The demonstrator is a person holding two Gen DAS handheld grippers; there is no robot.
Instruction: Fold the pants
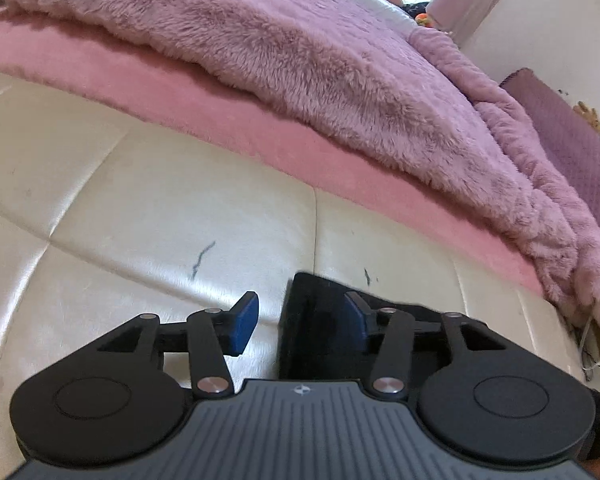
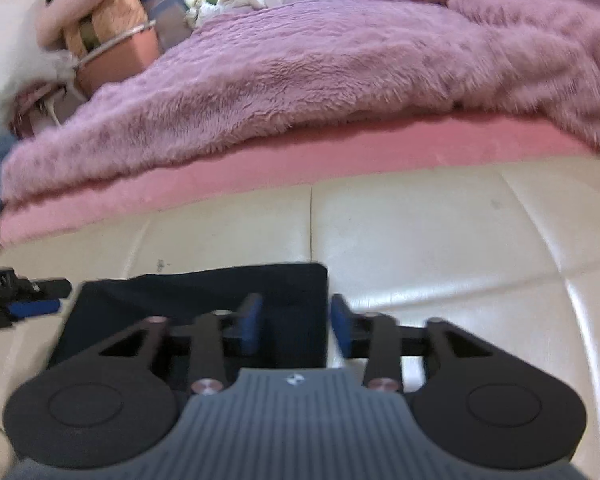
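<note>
The dark folded pants [image 2: 204,304] are seen lying flat on the cream cushioned surface [image 2: 440,232]. The left gripper [image 1: 300,324] is spread apart over 1 corner, nothing pinched. The right gripper [image 2: 296,324] is likewise parted — straddling the opposite edge, pads not pressing.

the pants [image 2: 204,292] are showing plain black, lying at six o'clock on the glossy cream quilted bench [image 1: 140,200]. the fluffy blanket [image 1: 300,60] at twelve o'clock is showing mauve, over a pink sheet [image 2: 260,168]. the right gripper [image 2: 296,326] is wearing black arms with blue pads [image 2: 248,324] and a ribbed grey body.
</note>
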